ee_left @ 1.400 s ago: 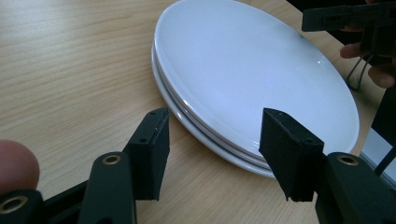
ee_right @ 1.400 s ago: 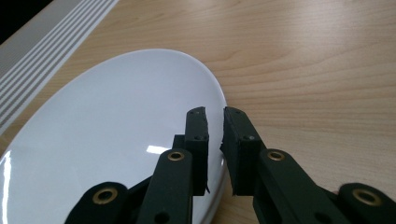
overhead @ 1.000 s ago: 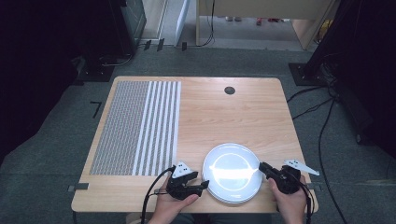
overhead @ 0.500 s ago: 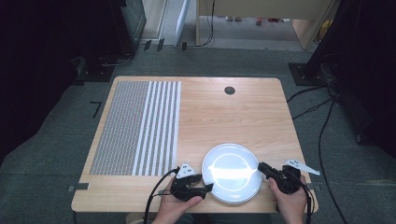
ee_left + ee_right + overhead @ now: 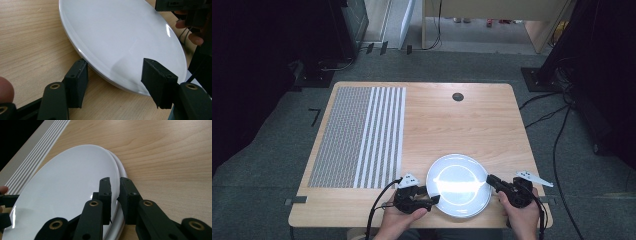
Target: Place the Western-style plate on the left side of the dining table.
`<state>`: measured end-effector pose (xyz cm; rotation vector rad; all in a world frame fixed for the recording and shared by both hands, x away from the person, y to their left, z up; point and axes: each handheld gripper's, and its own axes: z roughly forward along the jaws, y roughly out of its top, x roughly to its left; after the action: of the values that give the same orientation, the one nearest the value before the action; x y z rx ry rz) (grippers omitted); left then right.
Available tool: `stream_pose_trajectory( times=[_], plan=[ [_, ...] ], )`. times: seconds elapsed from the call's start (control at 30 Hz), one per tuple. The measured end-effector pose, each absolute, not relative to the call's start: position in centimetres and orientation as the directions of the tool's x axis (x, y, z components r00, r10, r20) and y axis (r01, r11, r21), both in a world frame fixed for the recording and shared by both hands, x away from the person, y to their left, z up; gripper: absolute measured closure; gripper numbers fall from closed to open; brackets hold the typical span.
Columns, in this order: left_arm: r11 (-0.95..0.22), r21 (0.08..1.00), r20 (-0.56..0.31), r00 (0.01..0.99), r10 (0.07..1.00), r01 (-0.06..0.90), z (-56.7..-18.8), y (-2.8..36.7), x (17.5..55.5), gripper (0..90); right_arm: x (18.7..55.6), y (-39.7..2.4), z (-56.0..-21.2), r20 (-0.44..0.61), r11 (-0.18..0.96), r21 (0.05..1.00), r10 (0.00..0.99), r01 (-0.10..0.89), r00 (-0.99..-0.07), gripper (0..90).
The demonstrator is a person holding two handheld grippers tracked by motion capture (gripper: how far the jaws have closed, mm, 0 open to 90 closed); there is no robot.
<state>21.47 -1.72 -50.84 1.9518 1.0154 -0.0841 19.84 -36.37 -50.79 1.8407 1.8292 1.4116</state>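
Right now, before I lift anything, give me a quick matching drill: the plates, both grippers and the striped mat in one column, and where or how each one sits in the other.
Things:
1. plates
2. left gripper
3. right gripper
4. striped mat

States or places:
A. jaws shut on the rim of the top plate
B. jaws open, astride the near rim
C. flat on the left part of the table
D. stacked, white, at the near edge between the two hands

Pairs: 1-D, 2-B, 3-A, 4-C
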Motion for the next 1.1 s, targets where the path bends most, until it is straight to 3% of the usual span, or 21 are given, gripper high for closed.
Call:
stream_pose_trajectory(
  times=[0.33,0.43,0.7,1.1],
  plan=[
    [-0.215,0.682,-0.458,0.637,0.62,0.699,-50.5,-0.5,21.8,44.1,19.8,-36.1,-50.8,0.493,-0.218,0.7,0.836,0.68,-0.24,81.4],
    [-0.207,0.68,-0.466,0.632,0.619,0.704,-50.5,-0.3,21.9,44.8,19.9,-35.8,-50.9,0.559,-0.25,0.683,0.784,0.687,-0.27,81.5],
    [-0.201,0.664,-0.453,0.601,0.659,0.72,-50.7,0.0,22.3,46.0,19.9,-36.4,-51.0,0.521,-0.275,0.706,0.826,0.653,-0.216,79.4],
    [-0.224,0.649,-0.466,0.613,0.639,0.727,-51.1,-0.8,22.1,45.6,20.1,-36.9,-51.4,0.552,-0.301,0.672,0.813,0.676,-0.187,79.7]
  ],
)
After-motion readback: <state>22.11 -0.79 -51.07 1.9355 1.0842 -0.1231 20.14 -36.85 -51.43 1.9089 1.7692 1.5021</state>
